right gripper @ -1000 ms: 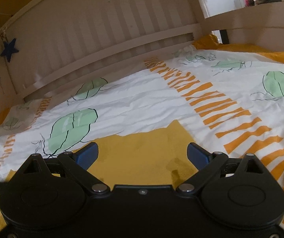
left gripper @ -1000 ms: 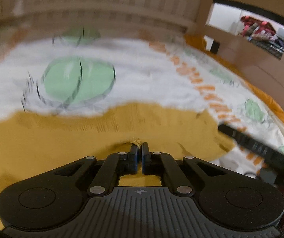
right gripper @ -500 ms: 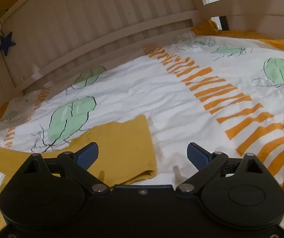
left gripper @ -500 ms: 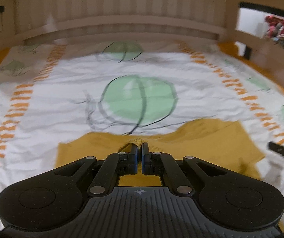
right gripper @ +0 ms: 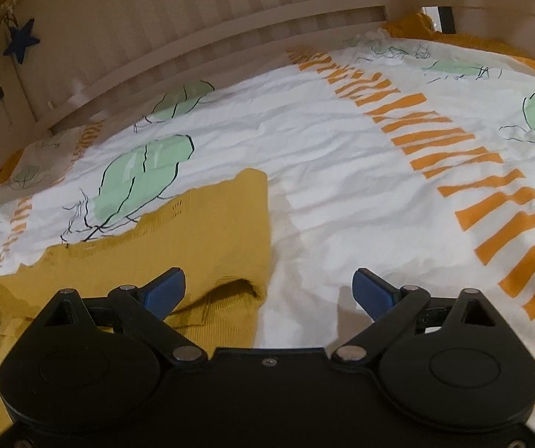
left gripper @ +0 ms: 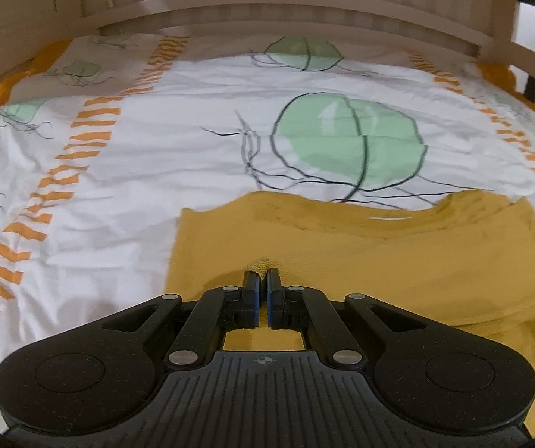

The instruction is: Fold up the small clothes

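A mustard-yellow knit garment (left gripper: 398,257) lies spread on the patterned bed cover (left gripper: 155,171). My left gripper (left gripper: 262,278) is shut, pinching a small bunched fold of the yellow fabric between its blue pads. In the right wrist view the same garment (right gripper: 193,235) lies at the lower left, its right edge folded and a little rumpled near the bottom. My right gripper (right gripper: 269,291) hovers open over that edge; its left fingertip (right gripper: 165,291) is above the fabric, its right one above bare cover. Nothing is between its pads.
The cover is white with green leaf prints and orange dashed stripes (right gripper: 450,156). A pale wooden slatted bed frame (left gripper: 304,3) rises along the far side. A blue star (right gripper: 21,39) hangs on the frame at upper left. An orange sheet edge (right gripper: 491,43) shows at far right.
The left gripper has carried its pinched fabric across the bed, so the garment now lies folded narrower with its left edge exposed. In the right view the garment's right edge has drawn back to the left.
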The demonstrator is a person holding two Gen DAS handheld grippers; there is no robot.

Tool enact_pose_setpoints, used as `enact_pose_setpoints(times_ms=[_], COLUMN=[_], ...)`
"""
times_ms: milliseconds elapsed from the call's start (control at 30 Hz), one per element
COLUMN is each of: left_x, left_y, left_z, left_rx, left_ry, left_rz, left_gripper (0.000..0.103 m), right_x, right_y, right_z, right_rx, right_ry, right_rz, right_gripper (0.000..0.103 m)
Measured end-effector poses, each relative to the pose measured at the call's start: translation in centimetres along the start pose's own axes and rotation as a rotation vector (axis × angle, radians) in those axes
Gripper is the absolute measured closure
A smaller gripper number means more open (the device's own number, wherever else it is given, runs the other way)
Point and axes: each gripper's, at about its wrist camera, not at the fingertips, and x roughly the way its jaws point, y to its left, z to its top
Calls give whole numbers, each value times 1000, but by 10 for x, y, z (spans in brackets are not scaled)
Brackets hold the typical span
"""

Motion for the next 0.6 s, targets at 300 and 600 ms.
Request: enact_pose_setpoints(times_ms=[300, 600], left_x=[33, 26], left_y=[22, 46], left_z=[-14, -20], left_rx=[-29, -165], left_ry=[90, 86], left_rz=[92, -12], left_gripper=[97, 84], right_x=[7, 10], right_y=[4, 4], right_z=[-5, -7], right_rx=[-16, -6], right_ry=[35, 48], right_rz=[-2, -6], right_gripper=[6, 6])
